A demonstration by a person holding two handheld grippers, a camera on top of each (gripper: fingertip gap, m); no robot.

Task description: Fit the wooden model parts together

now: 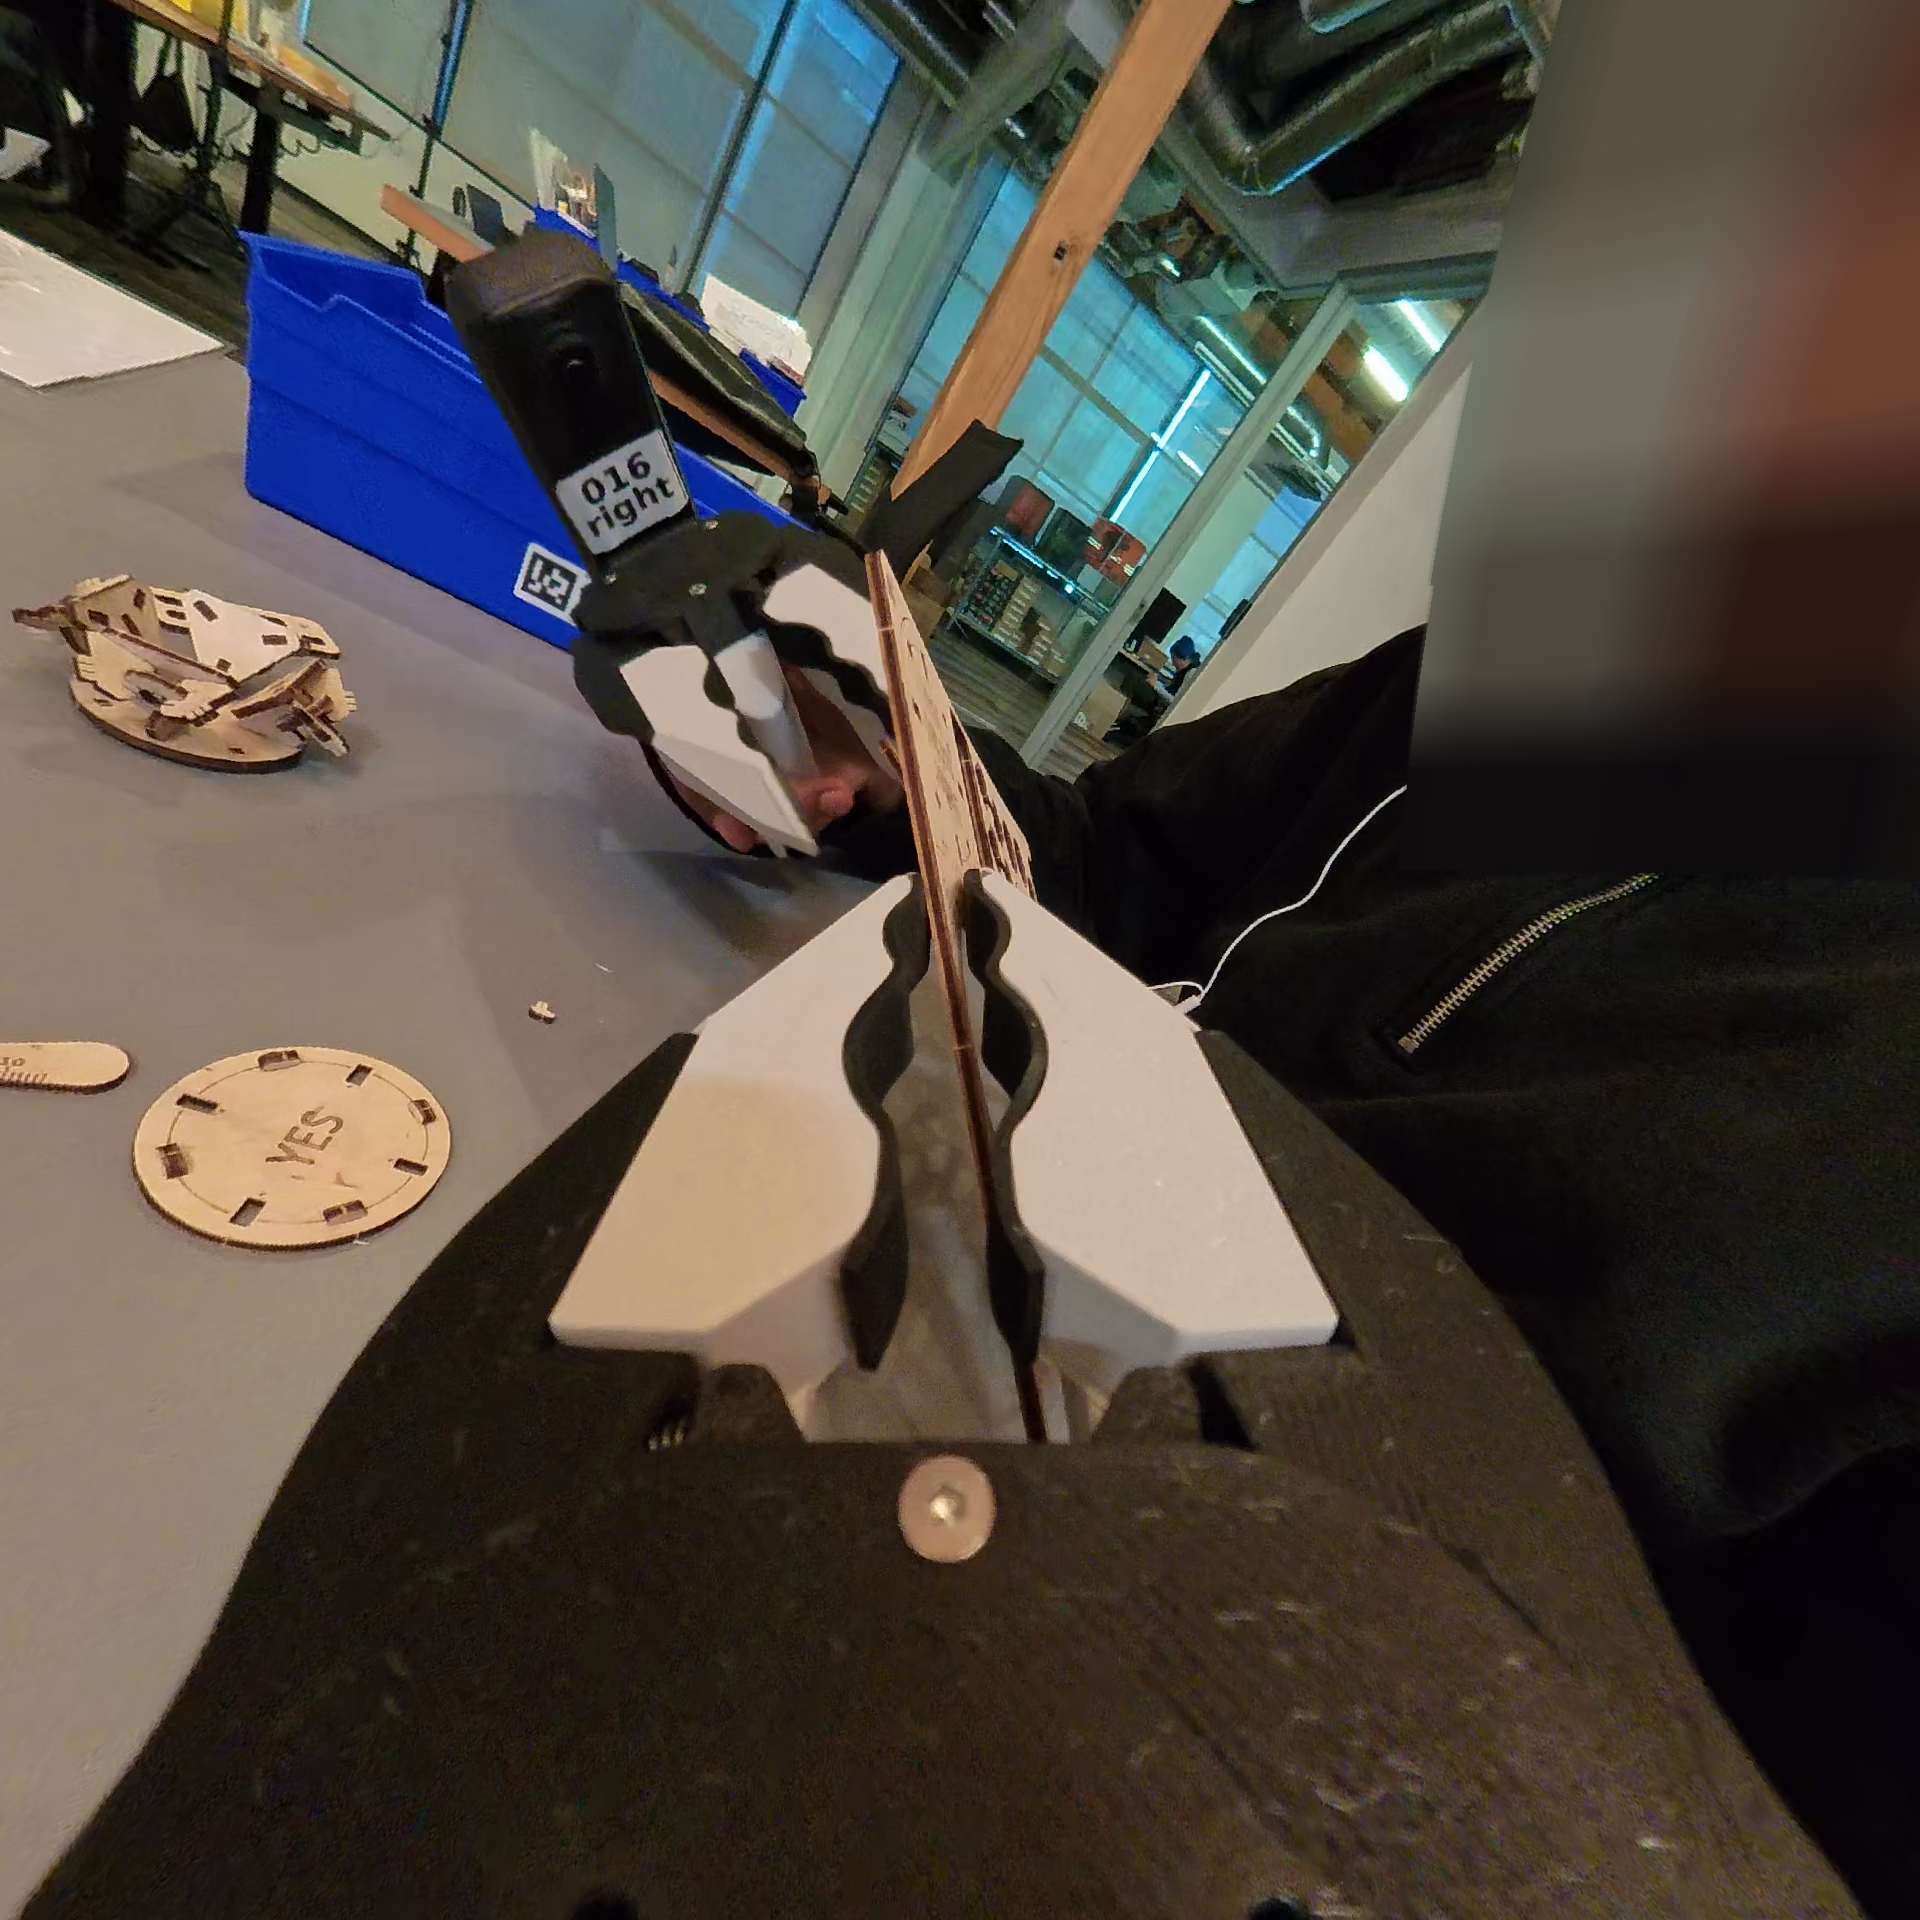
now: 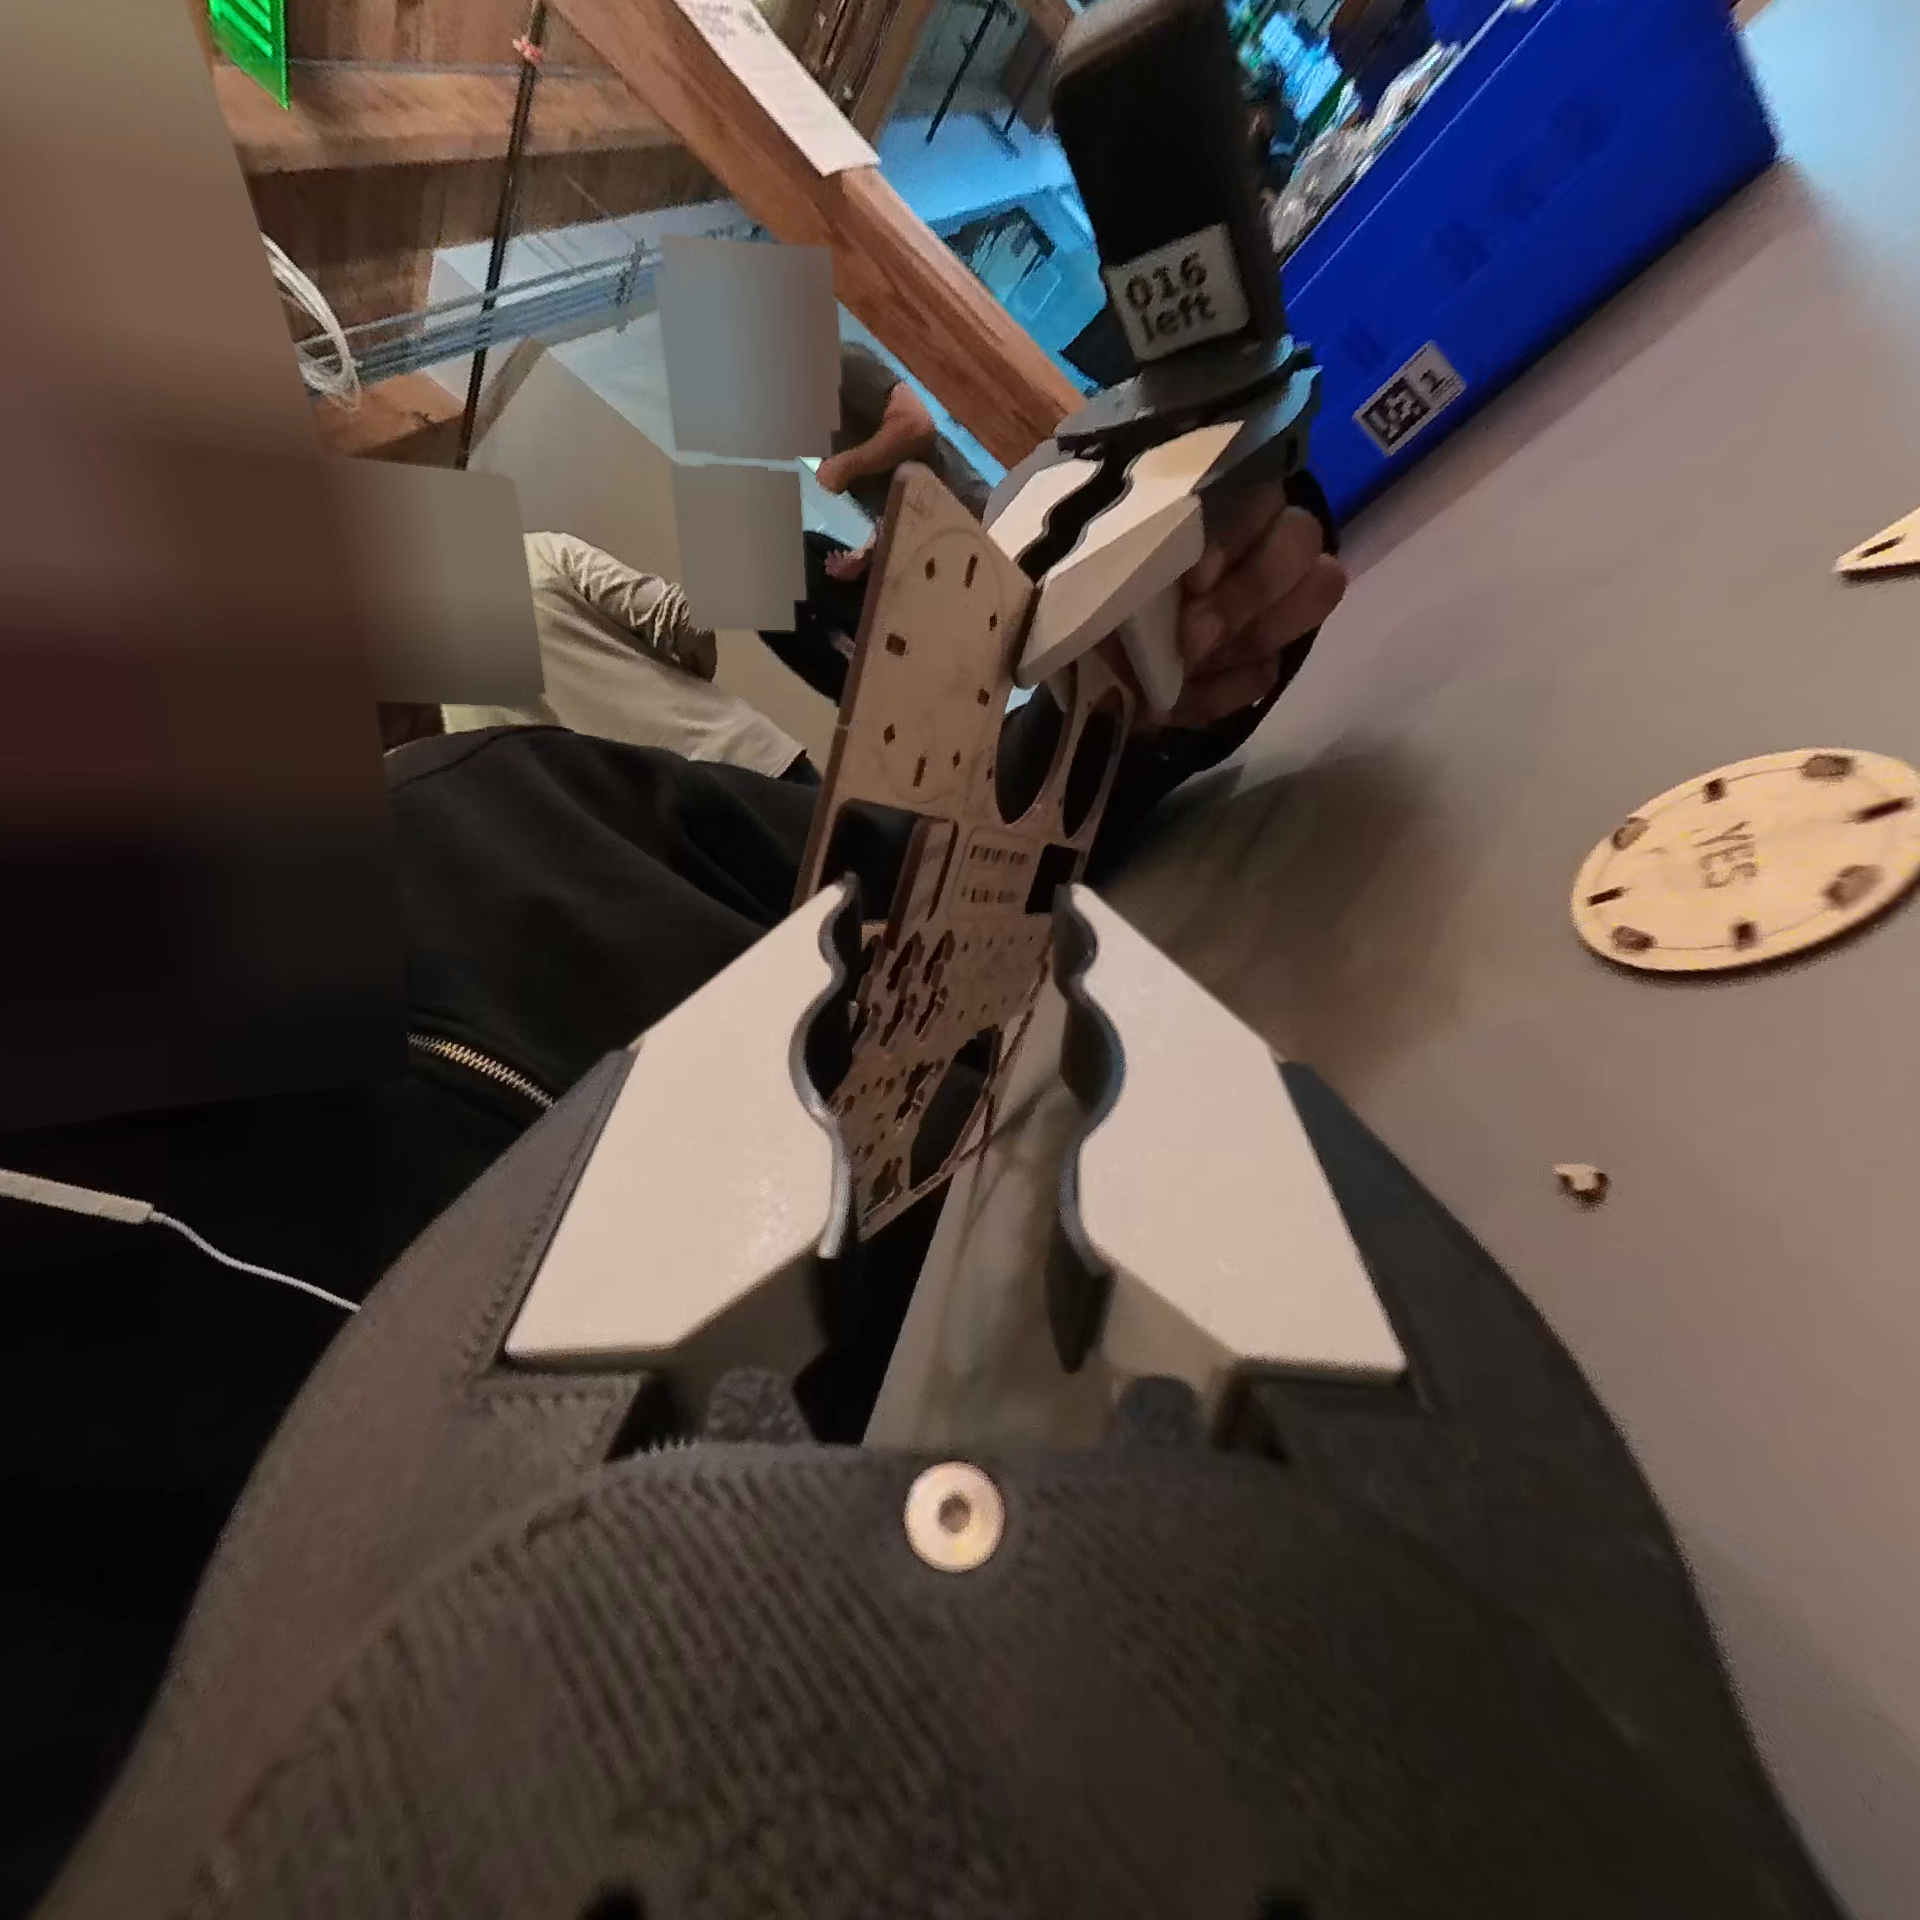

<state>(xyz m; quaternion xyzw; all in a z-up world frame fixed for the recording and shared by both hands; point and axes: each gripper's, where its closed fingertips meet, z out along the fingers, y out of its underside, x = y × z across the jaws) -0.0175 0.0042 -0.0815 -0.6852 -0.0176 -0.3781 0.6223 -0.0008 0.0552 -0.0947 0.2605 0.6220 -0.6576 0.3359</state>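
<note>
Clamped edge-on between the two pads of the left gripper is a thin laser-cut wooden sheet, which serves as the landmark: it stands upright off the grey table, likely so its faces stay reachable from both sides. In the left wrist view the sheet shows only as a narrow brown edge, with the right gripper just beside it on its table side, apart from it, fingers spread and bare. The right wrist view shows what that edge hides: the sheet's broad face, full of cutouts, oval holes and a scored circle, gripped at its upper edge by the left gripper. Seen from there the lower part of the sheet lies between the half-open fingers of the right gripper; whether either pad touches it I cannot tell. Away from the sheet on the table lie a slotted wooden disc, a part-built wooden model and a blue bin.
</note>
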